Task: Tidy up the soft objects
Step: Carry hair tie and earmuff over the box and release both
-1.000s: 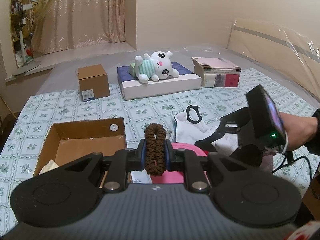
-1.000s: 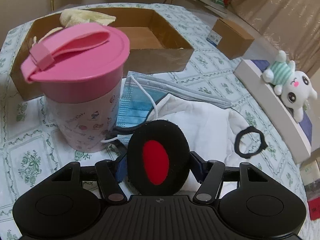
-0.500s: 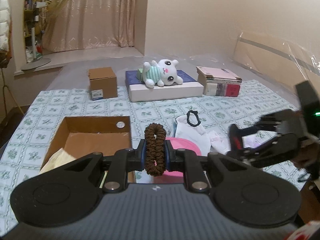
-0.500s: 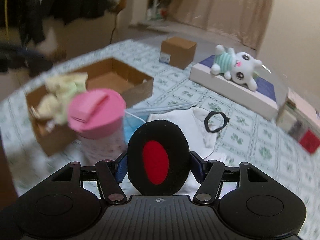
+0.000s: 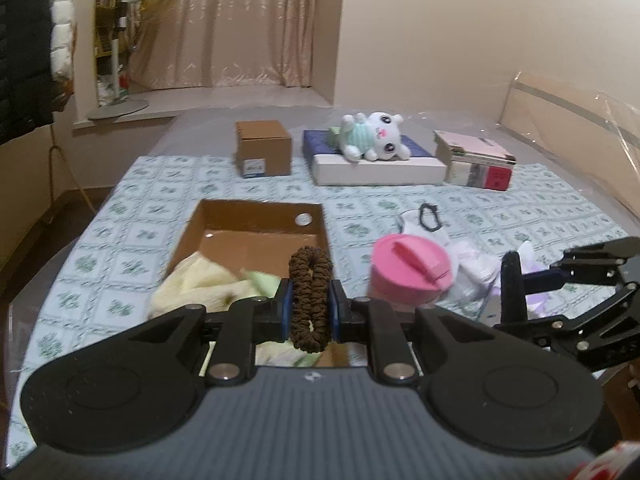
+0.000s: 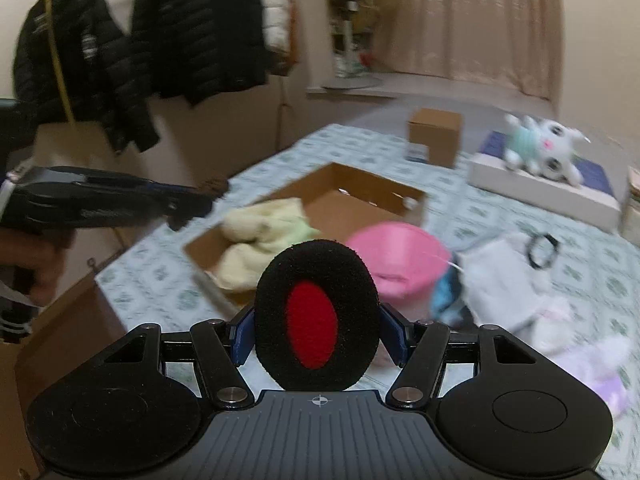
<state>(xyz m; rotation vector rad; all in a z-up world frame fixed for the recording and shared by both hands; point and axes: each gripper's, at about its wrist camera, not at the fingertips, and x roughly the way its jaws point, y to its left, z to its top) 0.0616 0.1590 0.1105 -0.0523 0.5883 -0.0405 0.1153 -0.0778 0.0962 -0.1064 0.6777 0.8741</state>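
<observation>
I am mid-carry with both hands, taking two soft things toward the open cardboard box (image 5: 256, 240) that sits near the left edge of the patterned bedspread (image 5: 520, 208). My left gripper (image 5: 311, 308) has its jaws drawn narrow on a brown scrunchie (image 5: 311, 300), which stands upright between the pads. My right gripper (image 6: 316, 322) holds a black foam pad with a red centre (image 6: 316, 316), its jaws set fairly wide around it, the disc standing on edge.

Both grippers point forward and downward over the near edge of the bedspread. In the left view the scrunchie lines up with the box's near end, where pale yellow cloths (image 5: 200, 284) already lie. The right gripper is off to the right, beyond the pink-lidded cup (image 5: 412, 268).

Next, I judge, each piece must come over the box's bare floor before its jaws let go. The right hand has to pass the cup without knocking it; the cup stands just beside the box's right wall. The white cloths (image 6: 504, 276) and the thin black hair tie (image 5: 430, 216) are not yet sorted.
</observation>
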